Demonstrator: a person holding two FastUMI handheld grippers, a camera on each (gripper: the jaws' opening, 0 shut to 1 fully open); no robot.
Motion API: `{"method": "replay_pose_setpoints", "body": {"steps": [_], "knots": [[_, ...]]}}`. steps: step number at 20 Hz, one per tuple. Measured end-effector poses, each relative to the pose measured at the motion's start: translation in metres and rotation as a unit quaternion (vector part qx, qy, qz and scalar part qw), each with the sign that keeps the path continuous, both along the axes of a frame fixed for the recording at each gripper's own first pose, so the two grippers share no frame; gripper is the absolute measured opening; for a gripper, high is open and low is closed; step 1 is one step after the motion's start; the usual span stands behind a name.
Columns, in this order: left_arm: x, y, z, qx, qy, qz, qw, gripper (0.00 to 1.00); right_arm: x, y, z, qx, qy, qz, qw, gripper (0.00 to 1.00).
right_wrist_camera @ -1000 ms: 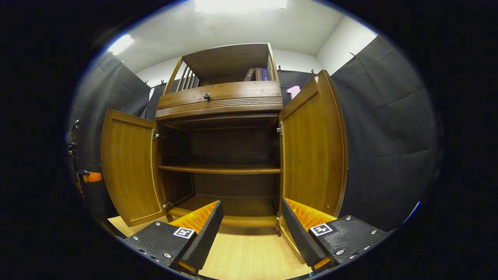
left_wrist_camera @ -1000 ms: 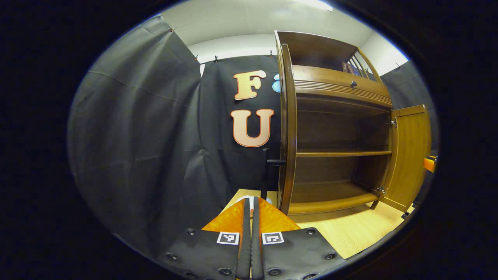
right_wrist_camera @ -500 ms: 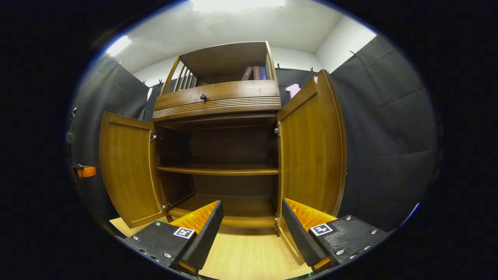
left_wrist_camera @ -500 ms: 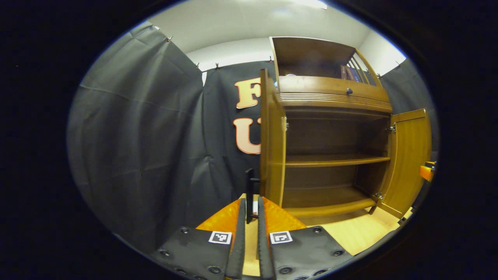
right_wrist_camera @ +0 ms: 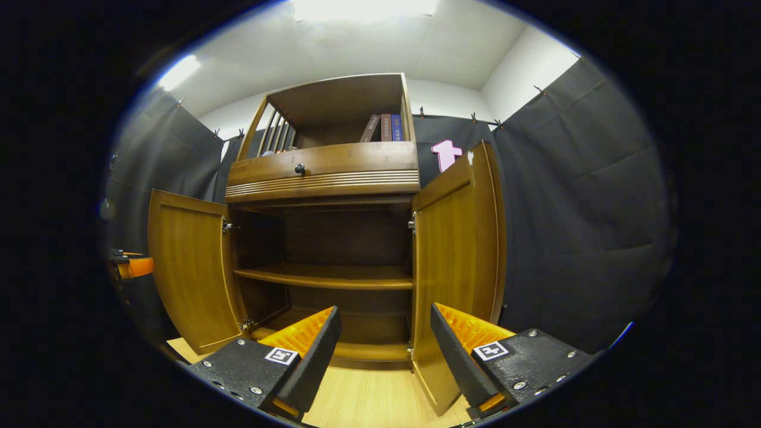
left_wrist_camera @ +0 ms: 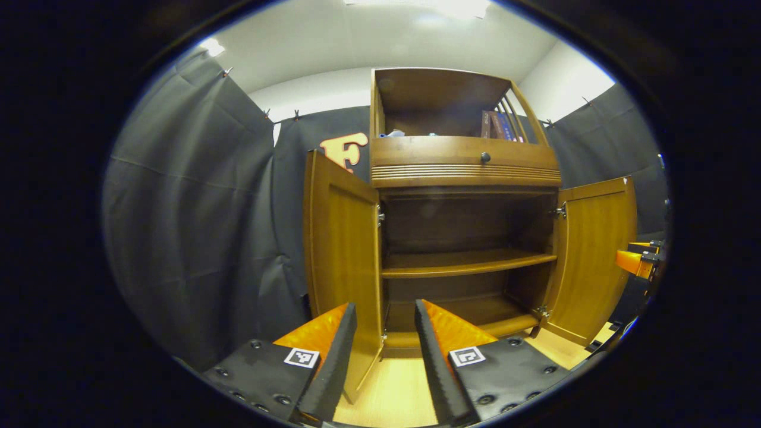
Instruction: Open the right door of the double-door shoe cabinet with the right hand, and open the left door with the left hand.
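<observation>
The brown wooden shoe cabinet [left_wrist_camera: 464,172] stands with both lower doors swung wide. In the left gripper view the left door [left_wrist_camera: 342,255] hangs just beyond my left gripper [left_wrist_camera: 383,351], which is open with nothing between its fingers. The right door [left_wrist_camera: 594,255] stands open at the far side, and the other gripper [left_wrist_camera: 639,261] shows past it. In the right gripper view my right gripper [right_wrist_camera: 383,351] is open and holds nothing, with the right door [right_wrist_camera: 455,267] just ahead of its right finger. The left door [right_wrist_camera: 190,267] is open too.
Inside, a bare shelf [left_wrist_camera: 464,261] and bottom board show. Above the doors is a drawer with a dark knob [left_wrist_camera: 484,157], and books [right_wrist_camera: 383,128] stand in the top compartment. Light wood floor [right_wrist_camera: 368,404] lies below. Black cloth walls close in on both sides.
My left gripper went from shut by the left door's dark handle to open, and turned to face the cabinet front. The left door swung wider. My right gripper drew back slightly.
</observation>
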State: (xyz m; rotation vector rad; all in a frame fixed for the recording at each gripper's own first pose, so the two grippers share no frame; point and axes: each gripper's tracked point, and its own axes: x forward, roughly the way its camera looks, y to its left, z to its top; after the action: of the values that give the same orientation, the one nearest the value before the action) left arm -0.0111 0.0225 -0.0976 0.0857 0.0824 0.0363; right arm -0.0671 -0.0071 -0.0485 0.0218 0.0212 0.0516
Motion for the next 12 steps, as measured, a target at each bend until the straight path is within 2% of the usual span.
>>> {"method": "replay_pose_setpoints", "body": {"steps": [2, 4, 5, 7, 9, 12], "knots": [[0.001, -0.003, 0.004, 0.005, -0.007, -0.007, 1.0, 0.84, -0.001, -0.004, 0.01, -0.004, -0.007, -0.002, 1.0, 0.92], [0.005, -0.007, 0.007, 0.002, -0.014, -0.01, 1.0, 0.91, -0.003, -0.009, 0.016, -0.008, -0.01, -0.006, 1.0, 0.92], [0.008, -0.011, 0.009, -0.002, -0.017, -0.011, 1.0, 0.94, -0.003, -0.011, 0.018, -0.011, -0.012, -0.006, 1.0, 0.95], [0.01, -0.014, 0.01, -0.009, -0.018, -0.01, 1.0, 1.0, -0.003, -0.013, 0.02, -0.015, -0.013, -0.006, 1.0, 0.92], [0.012, -0.015, 0.011, -0.004, -0.02, -0.011, 1.0, 0.92, -0.002, -0.013, 0.021, -0.02, -0.012, -0.004, 1.0, 0.92], [0.014, -0.012, 0.014, 0.003, -0.023, -0.007, 1.0, 0.92, 0.001, -0.012, 0.023, -0.017, -0.013, -0.001, 1.0, 0.92]]}}
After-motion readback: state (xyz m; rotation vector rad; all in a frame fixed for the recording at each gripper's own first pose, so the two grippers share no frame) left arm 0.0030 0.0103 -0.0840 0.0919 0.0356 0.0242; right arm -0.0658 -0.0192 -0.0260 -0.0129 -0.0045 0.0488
